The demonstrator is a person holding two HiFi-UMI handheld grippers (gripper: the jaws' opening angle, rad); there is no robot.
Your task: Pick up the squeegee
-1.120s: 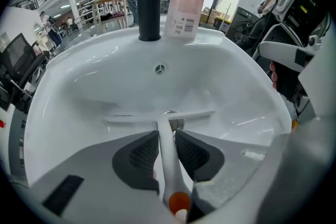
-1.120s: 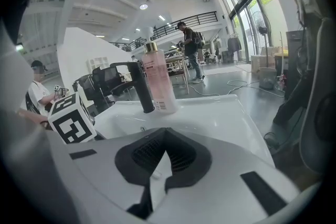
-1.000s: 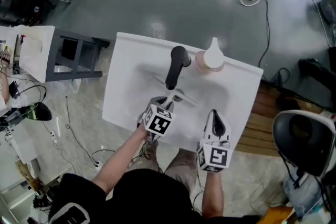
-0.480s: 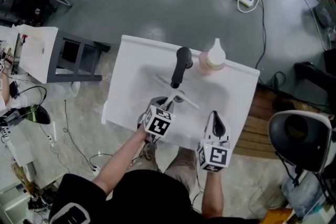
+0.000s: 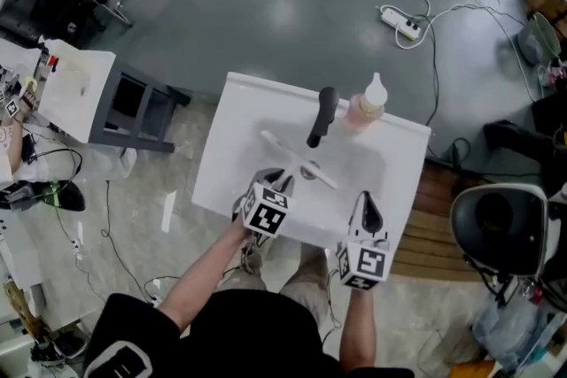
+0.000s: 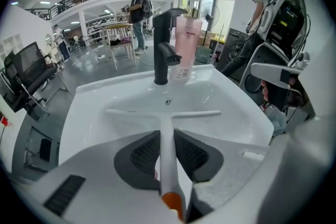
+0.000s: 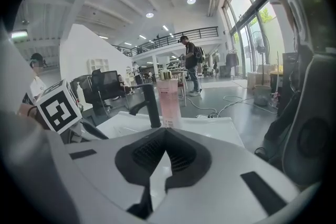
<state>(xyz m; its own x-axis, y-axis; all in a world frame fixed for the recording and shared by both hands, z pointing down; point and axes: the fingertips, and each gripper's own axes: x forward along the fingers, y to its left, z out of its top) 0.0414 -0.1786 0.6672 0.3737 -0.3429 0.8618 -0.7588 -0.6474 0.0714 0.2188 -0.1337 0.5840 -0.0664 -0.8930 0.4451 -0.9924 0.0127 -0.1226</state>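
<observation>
A white squeegee (image 5: 299,160) with an orange handle end hangs over the basin of the white sink (image 5: 229,157), blade crosswise. My left gripper (image 5: 284,179) is shut on its handle. In the left gripper view the handle (image 6: 167,157) runs between the ribbed pads (image 6: 145,150), which have just closed a little tighter on it. The blade (image 6: 163,112) stands out ahead of the tips of the left gripper (image 6: 167,136). My right gripper (image 5: 365,202) hovers at the sink's near right edge. Its tips (image 7: 166,131) meet with nothing between them.
A black faucet (image 5: 321,117) and a pink soap bottle (image 5: 366,109) stand at the sink's back rim. A grey stool (image 5: 133,102) stands to the left and a black chair (image 5: 496,230) to the right. A power strip (image 5: 399,24) and cables lie on the floor behind.
Both grippers have risen. The squeegee has come up off the basin with the left gripper, blade still crosswise.
</observation>
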